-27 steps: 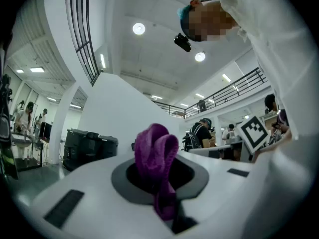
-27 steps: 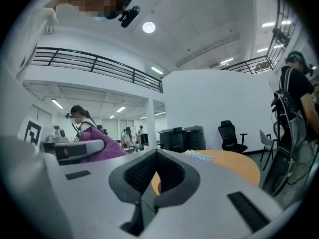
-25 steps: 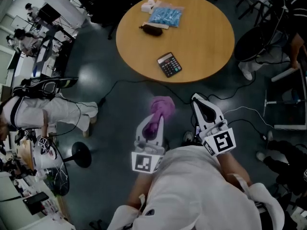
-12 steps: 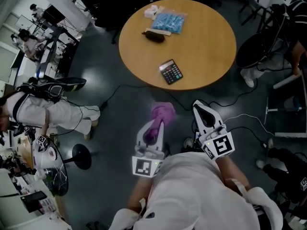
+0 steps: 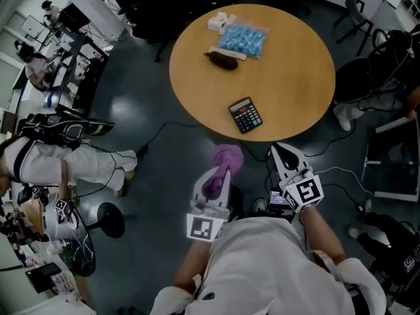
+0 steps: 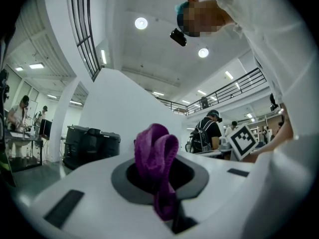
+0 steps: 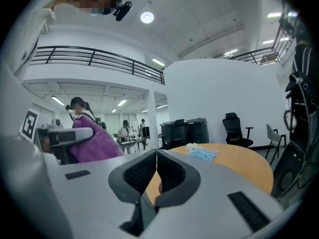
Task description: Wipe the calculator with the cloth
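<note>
No wiping had started: the left gripper (image 5: 220,174) clamped the purple cloth (image 5: 227,157), the right gripper (image 5: 281,153) was closed and empty, and the calculator (image 5: 245,115) lay apparently untouched at the table's (image 5: 295,77) six o'clock edge.

- Round wooden table (image 5: 295,71) standing on a dark floor.
- Blue packet (image 5: 241,40) near the table's far edge, with a white wad (image 5: 217,23) just beside it at the rim.
- Dark oblong pouch (image 5: 221,59) on the packet's near side.
- Person in white (image 5: 65,163) well left of the table.
</note>
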`<act>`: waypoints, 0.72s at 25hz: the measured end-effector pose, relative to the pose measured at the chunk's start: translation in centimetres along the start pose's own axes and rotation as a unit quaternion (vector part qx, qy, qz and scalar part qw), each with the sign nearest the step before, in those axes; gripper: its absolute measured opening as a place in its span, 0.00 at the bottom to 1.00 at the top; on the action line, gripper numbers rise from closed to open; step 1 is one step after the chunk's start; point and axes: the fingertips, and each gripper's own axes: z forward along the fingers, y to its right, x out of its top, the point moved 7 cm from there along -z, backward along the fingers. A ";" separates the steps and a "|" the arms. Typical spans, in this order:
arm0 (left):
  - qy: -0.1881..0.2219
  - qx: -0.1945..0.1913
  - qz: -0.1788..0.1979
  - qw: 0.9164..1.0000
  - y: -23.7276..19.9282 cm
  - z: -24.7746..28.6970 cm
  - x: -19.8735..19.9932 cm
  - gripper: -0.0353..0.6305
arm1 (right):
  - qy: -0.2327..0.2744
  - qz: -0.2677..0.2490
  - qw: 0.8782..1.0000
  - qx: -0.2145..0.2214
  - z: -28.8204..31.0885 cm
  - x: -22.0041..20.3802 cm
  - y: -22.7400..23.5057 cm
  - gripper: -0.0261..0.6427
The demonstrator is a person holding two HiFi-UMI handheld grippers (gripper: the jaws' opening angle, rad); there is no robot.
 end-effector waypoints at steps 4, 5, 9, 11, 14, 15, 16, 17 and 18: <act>-0.003 -0.025 -0.010 1.000 -3.8 3.5 -0.2 0.13 | -0.039 0.000 0.999 -0.010 5.3 -2.0 2.0 0.07; -0.006 -0.031 -0.012 0.999 -4.7 4.3 -0.2 0.13 | -0.051 -0.004 0.999 -0.008 6.6 -2.4 2.5 0.07; -0.014 -0.052 -0.019 0.998 -7.9 7.1 0.4 0.13 | -0.086 -0.020 0.996 0.014 11.3 -3.4 5.1 0.07; -0.021 -0.056 -0.019 0.998 -9.1 8.2 0.2 0.13 | -0.107 -0.024 0.993 0.040 13.8 -4.5 6.9 0.07; -0.029 -0.052 -0.020 0.998 -10.4 9.8 -0.4 0.13 | -0.160 -0.028 0.982 0.099 18.1 -7.0 10.0 0.07; -0.033 -0.049 -0.022 0.998 -10.7 10.2 -0.7 0.13 | -0.183 -0.031 0.975 0.123 19.5 -7.9 10.9 0.09; -0.037 -0.046 -0.024 0.998 -10.9 10.6 -1.0 0.13 | -0.206 -0.033 0.967 0.150 20.8 -8.9 11.8 0.13; -0.041 -0.042 -0.026 0.998 -11.1 10.9 -1.2 0.13 | -0.229 -0.034 0.956 0.178 22.2 -10.0 12.6 0.23; -0.045 -0.039 -0.028 0.998 -11.2 11.1 -1.5 0.13 | -0.253 -0.036 0.945 0.205 23.6 -11.1 13.3 0.29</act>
